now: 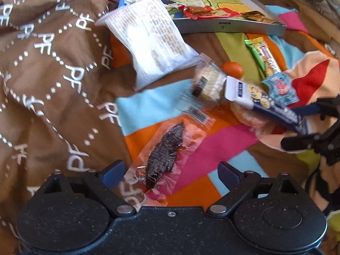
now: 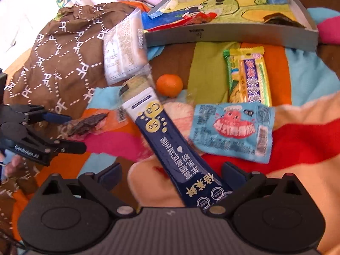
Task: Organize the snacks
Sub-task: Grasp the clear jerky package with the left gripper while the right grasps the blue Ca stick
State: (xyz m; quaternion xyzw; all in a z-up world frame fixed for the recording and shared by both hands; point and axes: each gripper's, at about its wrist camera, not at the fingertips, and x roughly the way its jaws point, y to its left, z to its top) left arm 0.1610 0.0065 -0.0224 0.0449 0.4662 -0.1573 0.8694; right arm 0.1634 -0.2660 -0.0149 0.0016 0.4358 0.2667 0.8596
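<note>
**Sachet lying lengthwise between the right fingers**

The right gripper (image 2: 172, 174) is hanging spread over the navy sachet (image 2: 170, 144), whose long axis is running from its jaws toward the tray (image 2: 229, 36) at the blanket's far edge. The left gripper (image 1: 171, 170), also spread, is straddling the jerky (image 1: 164, 148).

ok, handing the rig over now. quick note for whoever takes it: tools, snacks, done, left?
Right tool: open around the navy stick sachet, not clamped.
Left tool: open, holding nothing, above the dried-meat pack.
Done: red-wrapped snacks lie in the grey box.
Left on the blanket: white pack, tangerine, yellow bar, blue packet, clear-wrapped biscuit, sachet, meat pack.
</note>
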